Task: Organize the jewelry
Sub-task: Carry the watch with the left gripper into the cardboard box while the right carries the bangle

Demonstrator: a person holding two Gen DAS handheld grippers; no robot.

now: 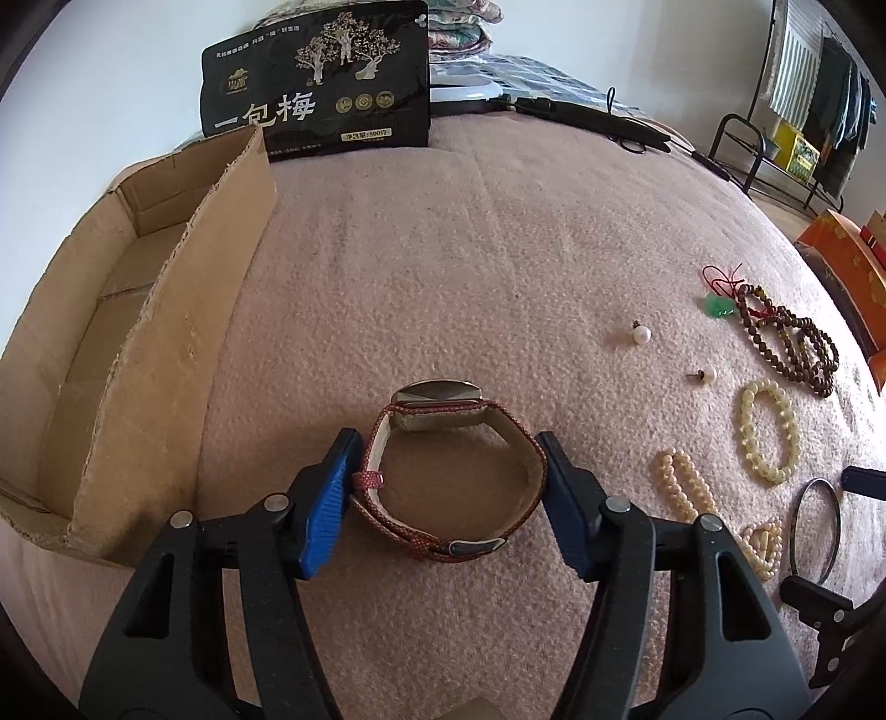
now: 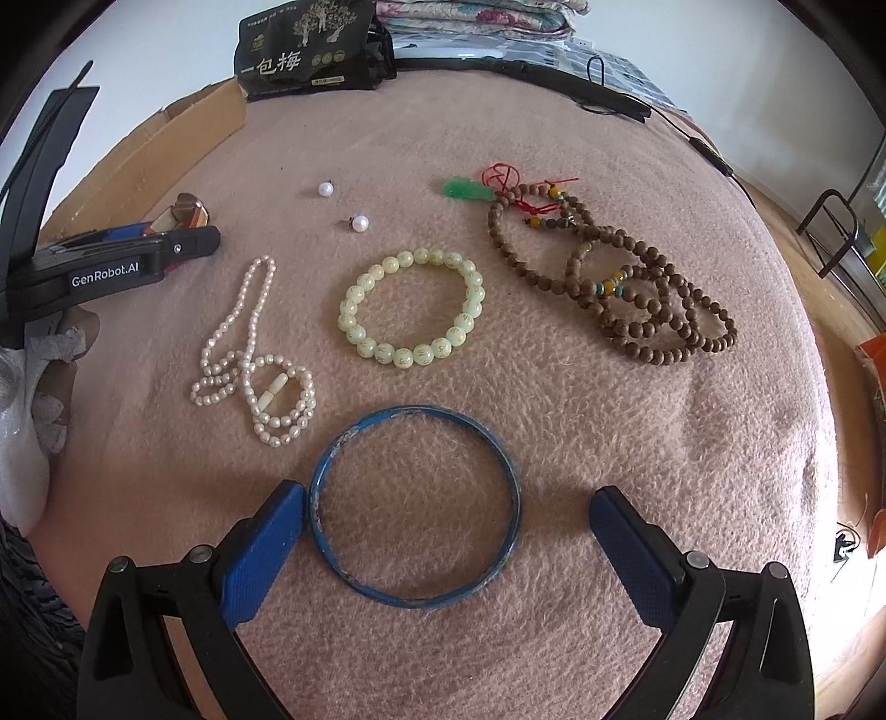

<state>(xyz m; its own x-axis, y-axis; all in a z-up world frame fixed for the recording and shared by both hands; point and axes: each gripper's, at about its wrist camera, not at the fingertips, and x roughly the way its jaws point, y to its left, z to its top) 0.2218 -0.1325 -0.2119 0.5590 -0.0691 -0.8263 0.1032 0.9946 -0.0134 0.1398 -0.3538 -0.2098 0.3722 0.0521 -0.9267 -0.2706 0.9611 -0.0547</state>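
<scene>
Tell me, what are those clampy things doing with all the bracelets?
A person is sorting jewelry on a pink blanket. The left gripper is squeezing a red-strapped watch. The right gripper is open around a blue bangle, not holding it. The bead bracelets lie untouched; a cardboard box waits alongside.

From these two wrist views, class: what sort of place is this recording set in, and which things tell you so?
Probably a bedroom at home. Jewelry lies on a pink blanket, folded quilts are stacked behind it, and clothes hang on a rack at the side.

"genrobot.ai" on left gripper (image 2: 119, 243)
</scene>
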